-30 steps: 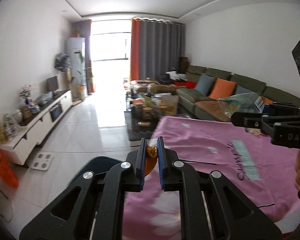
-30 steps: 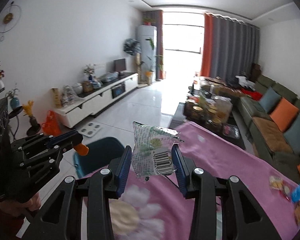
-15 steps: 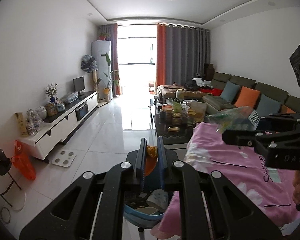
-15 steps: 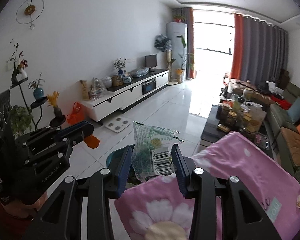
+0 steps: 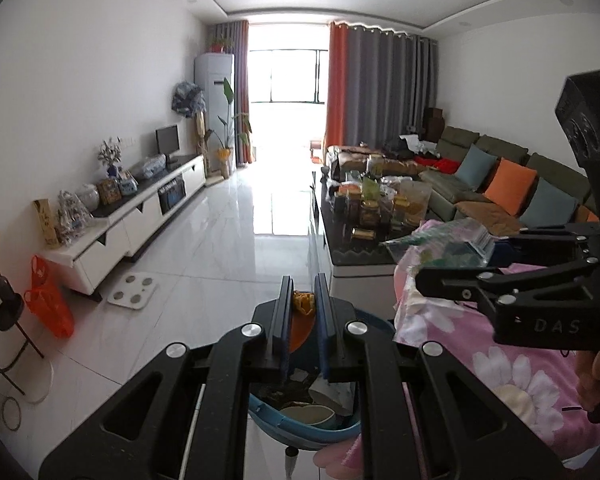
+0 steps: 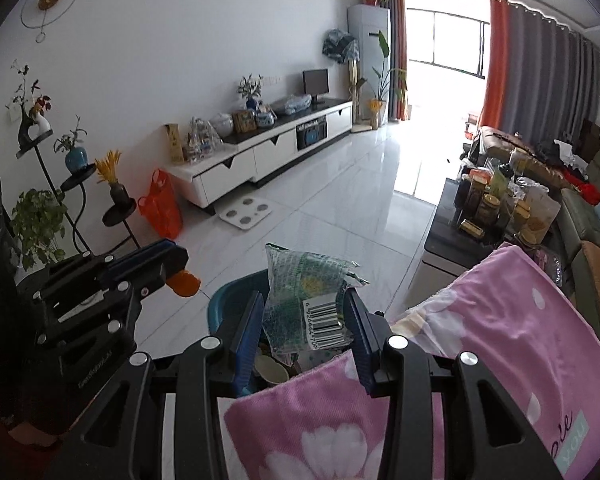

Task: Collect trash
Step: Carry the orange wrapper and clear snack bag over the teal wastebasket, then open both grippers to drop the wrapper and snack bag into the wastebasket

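You are carrying two pieces of trash to the blue bin (image 6: 236,292) standing on the floor just beside the pink-covered bench (image 6: 512,320). Your right gripper (image 6: 304,320) is clamping a crumpled green snack wrapper (image 6: 304,300) between its fingers, and it is hovering over the bin's rim. Your left gripper (image 5: 303,320) is pinching an orange peel (image 5: 302,312) with its fingers nearly closed, also above the bin, where cups and scraps are already lying. The step in hand looks like the drop-off. Next, you are likely needing to centre each piece over the opening, clear of the bench cloth, then spread the fingers so both fall inside.
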